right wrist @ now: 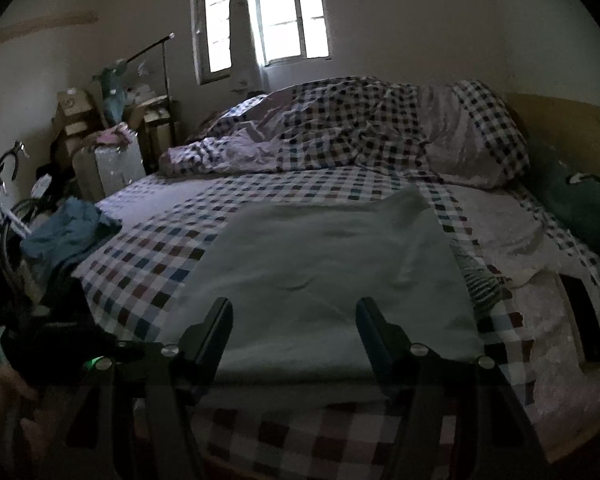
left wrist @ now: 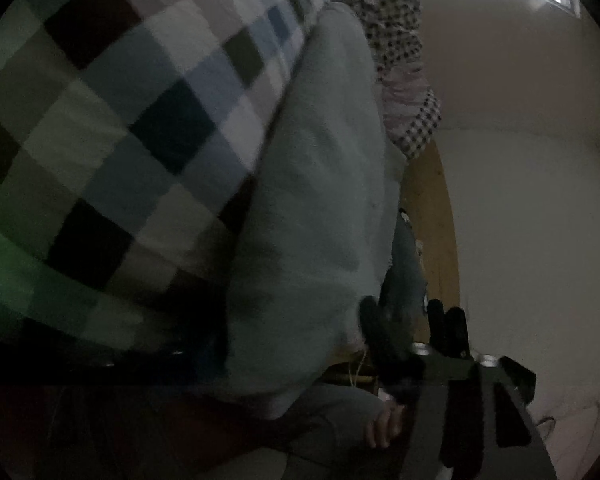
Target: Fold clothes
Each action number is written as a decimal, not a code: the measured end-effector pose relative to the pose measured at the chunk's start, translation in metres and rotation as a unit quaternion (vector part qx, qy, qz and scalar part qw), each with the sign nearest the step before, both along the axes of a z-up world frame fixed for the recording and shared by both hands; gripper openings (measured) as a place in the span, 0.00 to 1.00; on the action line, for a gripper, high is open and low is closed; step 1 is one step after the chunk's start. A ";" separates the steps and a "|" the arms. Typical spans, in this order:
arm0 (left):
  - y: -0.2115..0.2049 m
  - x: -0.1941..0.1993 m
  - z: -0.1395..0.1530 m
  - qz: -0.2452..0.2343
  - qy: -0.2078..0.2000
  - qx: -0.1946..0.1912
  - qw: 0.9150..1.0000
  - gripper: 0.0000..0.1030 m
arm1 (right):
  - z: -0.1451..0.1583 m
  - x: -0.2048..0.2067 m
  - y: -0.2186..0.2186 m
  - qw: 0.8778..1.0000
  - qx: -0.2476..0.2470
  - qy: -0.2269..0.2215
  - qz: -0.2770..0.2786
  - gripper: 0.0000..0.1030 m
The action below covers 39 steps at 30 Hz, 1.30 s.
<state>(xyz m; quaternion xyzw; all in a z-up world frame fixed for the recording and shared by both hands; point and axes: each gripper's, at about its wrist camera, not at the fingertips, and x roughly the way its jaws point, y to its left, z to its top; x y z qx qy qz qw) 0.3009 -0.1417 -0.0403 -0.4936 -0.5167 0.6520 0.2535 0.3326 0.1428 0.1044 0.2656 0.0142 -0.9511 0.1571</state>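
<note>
— One pale garment [right wrist: 324,276] lies spread on the checked bedsheet [right wrist: 140,264], at the near edge of the bed, roughly central. How far along is it?

— Hard to fix. It shows as a smooth, near-rectangular panel with straight side edges; no sleeves or collar are visible. That fits a piece already folded in, or one merely laid flat. I can't tell which.

— Which way does it run?

— Its long axis goes from near to far, and a raised corner sits at the far right.

— And the grippers?

— The right gripper [right wrist: 294,320] hovers over the near hem, jaws spread wide, holding nothing. In the dim, blurred left wrist view, the left gripper [left wrist: 404,320] is beside the cloth's edge; whether it grips, I can't tell.
</note>
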 end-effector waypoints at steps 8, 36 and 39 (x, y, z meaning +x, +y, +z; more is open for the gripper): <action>-0.002 -0.004 0.006 -0.017 0.000 -0.001 1.000 0.44 | -0.007 0.022 -0.029 0.997 0.066 0.017 0.042 0.66; -0.008 -0.003 0.062 -0.018 0.027 0.085 0.996 0.20 | -0.094 0.039 -0.138 0.872 0.410 0.208 0.170 0.82; -0.007 -0.004 0.066 -0.021 0.026 0.091 0.995 0.20 | -0.104 0.035 -0.148 0.861 0.423 0.215 0.185 0.82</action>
